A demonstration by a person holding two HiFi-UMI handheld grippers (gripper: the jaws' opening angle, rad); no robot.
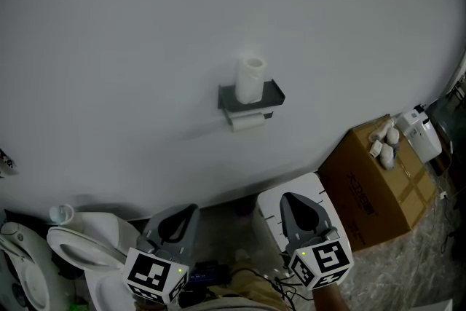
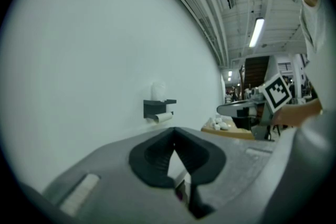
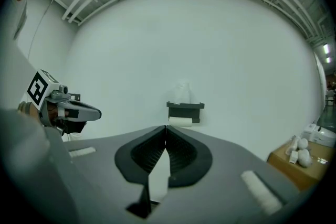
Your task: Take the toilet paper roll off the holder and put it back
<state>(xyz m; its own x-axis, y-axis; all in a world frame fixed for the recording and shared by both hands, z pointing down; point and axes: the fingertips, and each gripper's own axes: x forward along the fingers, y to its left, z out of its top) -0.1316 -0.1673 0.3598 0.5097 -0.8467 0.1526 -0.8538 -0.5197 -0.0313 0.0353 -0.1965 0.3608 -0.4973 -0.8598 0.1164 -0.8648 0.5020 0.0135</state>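
A dark holder (image 1: 272, 94) is fixed to the white wall. A white toilet paper roll (image 1: 248, 121) hangs on it below the shelf, and a second roll (image 1: 250, 80) stands upright on top. The holder (image 2: 153, 107) is small and far off in the left gripper view, and the holder (image 3: 185, 107) lies straight ahead in the right gripper view. My left gripper (image 1: 183, 215) and right gripper (image 1: 294, 202) are low in the head view, well short of the wall. Both are shut with nothing between the jaws.
A cardboard box (image 1: 378, 182) with several small white items on top stands at the right. A white bin (image 1: 275, 218) sits under my right gripper. A toilet (image 1: 80, 247) is at the lower left. Cables lie on the floor between the grippers.
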